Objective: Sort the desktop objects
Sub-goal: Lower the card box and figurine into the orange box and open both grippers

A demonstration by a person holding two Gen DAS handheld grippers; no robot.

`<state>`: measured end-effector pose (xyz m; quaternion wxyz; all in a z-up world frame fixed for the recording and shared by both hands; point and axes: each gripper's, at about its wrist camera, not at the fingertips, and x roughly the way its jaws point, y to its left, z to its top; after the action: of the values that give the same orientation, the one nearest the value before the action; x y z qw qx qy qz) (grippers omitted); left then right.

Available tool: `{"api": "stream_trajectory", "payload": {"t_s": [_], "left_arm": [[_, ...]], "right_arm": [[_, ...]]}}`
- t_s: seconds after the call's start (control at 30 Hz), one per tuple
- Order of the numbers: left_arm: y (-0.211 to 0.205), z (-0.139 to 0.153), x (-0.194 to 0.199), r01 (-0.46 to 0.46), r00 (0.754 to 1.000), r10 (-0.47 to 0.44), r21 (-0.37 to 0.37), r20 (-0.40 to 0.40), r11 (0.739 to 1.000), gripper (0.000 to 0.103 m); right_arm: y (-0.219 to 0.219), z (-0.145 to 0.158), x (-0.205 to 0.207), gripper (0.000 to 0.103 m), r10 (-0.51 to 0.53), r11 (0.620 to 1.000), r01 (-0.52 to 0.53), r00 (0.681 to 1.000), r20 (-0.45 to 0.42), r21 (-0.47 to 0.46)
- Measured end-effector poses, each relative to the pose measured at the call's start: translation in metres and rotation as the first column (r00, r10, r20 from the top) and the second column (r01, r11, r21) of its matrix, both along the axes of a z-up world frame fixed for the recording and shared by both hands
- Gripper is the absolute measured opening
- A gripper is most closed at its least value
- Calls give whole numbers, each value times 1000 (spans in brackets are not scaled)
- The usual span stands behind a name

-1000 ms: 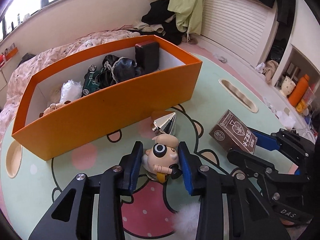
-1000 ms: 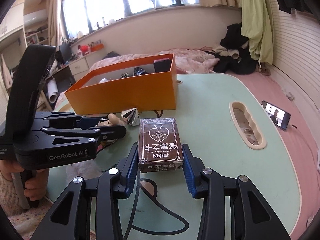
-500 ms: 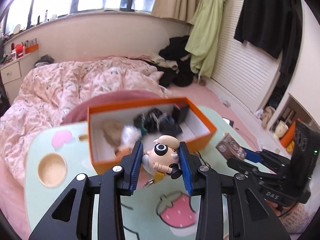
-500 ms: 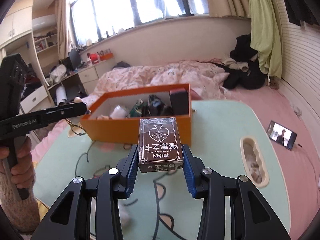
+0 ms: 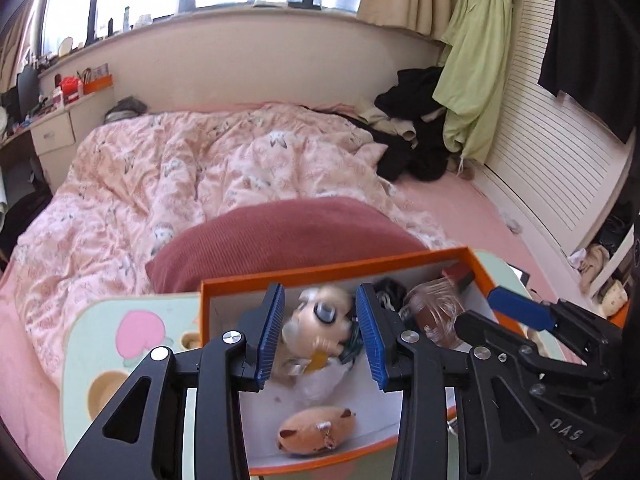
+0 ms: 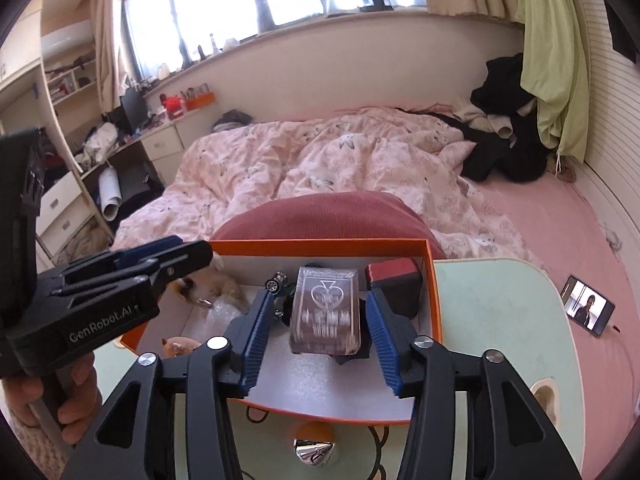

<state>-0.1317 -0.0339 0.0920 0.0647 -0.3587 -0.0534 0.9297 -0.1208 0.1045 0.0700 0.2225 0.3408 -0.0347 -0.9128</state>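
Note:
Both grippers hang over the orange box (image 5: 332, 266) (image 6: 434, 280). My left gripper (image 5: 320, 330) is open; a blurred doll figure (image 5: 316, 322) is between its pads, clear of both, over the box. My right gripper (image 6: 320, 320) is open; a blurred brown card box (image 6: 326, 312) is between its pads with gaps on both sides, above the box floor. The left gripper also shows at the left of the right wrist view (image 6: 120, 276).
Inside the box lie a tan plush toy (image 5: 316, 430), a green toy car (image 6: 280, 284), a dark red case (image 6: 394, 284) and crumpled plastic. A silver cone (image 6: 314, 452) sits on the green table in front of the box. A phone (image 6: 588, 306) lies at the right.
Both grippers moved over the orange box and opened. The doll figure and the card box, held before, are now loose between the pads and blurred.

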Motion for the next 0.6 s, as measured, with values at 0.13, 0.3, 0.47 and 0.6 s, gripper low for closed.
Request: {"api": "stream_trajectory", "payload": {"t_s": [0.13,0.3,0.47,0.6], "left_arm": [[-3,-1,23,-8,999,8,1,-43,1000,63],[-3,3,65,7,997,-6,20,-78,1000,73],[11,-11,104,40,999,-42,-46,-34,998,81],[15,-42,128,58,997,-55,-59,54,997,81]], "right_arm": [[11,3,23,65,-5,1000,6,999,-49,25],[27,4,62,76,-2,999,6,996,-90,37],[34,-26,103,80,-17,992,23,999,-50,125],[46,-58,121,80,-43,982,39,999,19,183]]}}
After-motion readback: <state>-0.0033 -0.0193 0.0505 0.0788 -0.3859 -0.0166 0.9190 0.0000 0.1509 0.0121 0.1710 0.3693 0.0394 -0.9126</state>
